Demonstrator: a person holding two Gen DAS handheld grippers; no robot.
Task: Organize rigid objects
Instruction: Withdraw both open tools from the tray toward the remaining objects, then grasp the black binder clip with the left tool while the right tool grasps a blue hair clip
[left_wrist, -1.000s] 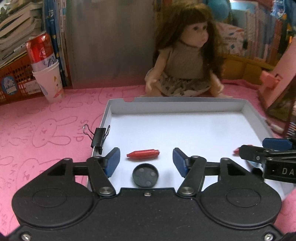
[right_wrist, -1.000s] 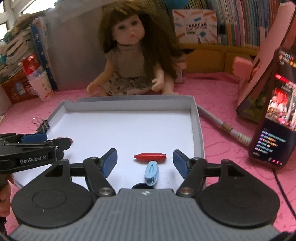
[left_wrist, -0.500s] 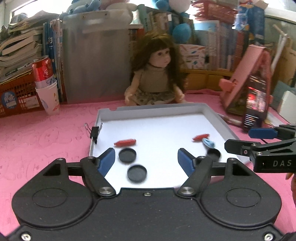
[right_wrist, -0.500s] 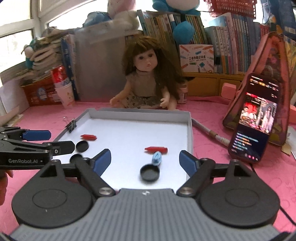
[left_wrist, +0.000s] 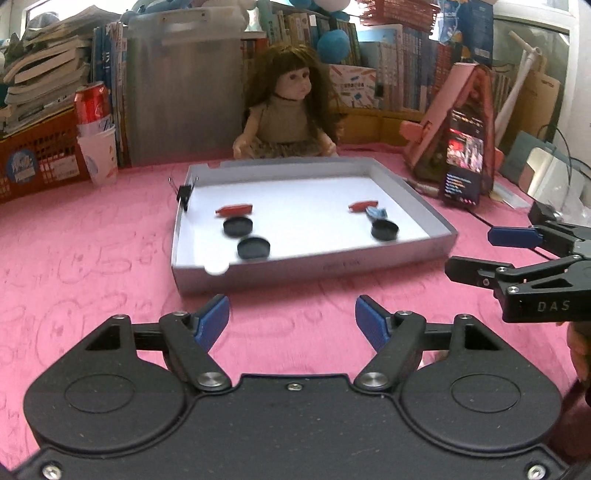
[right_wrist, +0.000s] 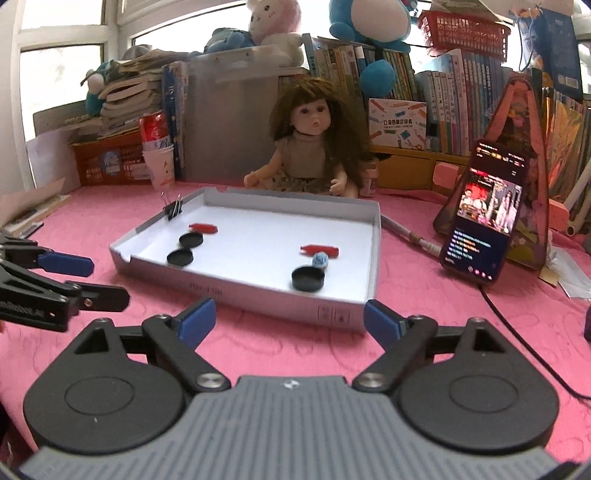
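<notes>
On the pink cloth: a shallow grey tray (left_wrist: 314, 266) with a white floor sits in front of both grippers, near a seated doll (left_wrist: 288, 110).
Left gripper (left_wrist: 291, 319): jaws spread wide, nothing between them, hanging over bare cloth just short of the tray's near wall.
Right gripper (right_wrist: 290, 319): jaws also wide apart and empty, near the tray's near right corner.
Tray, left part: a red clip (left_wrist: 233, 210) lies flat with two black round caps (left_wrist: 238, 226) just in front of it, the nearer cap (left_wrist: 253, 247) slightly apart.
Tray, right part: a second red clip (right_wrist: 319, 250), a small light-blue clip (right_wrist: 320, 260) touching it, and a third black cap (right_wrist: 308, 278) just beside them.
Tray's left wall: a black binder clip (left_wrist: 184, 193) is clamped on the rim.
Right of tray: a lit phone (right_wrist: 484, 206) leans on a pink stand.
Far left: a red can (right_wrist: 154, 127) stands in a white paper cup.
</notes>
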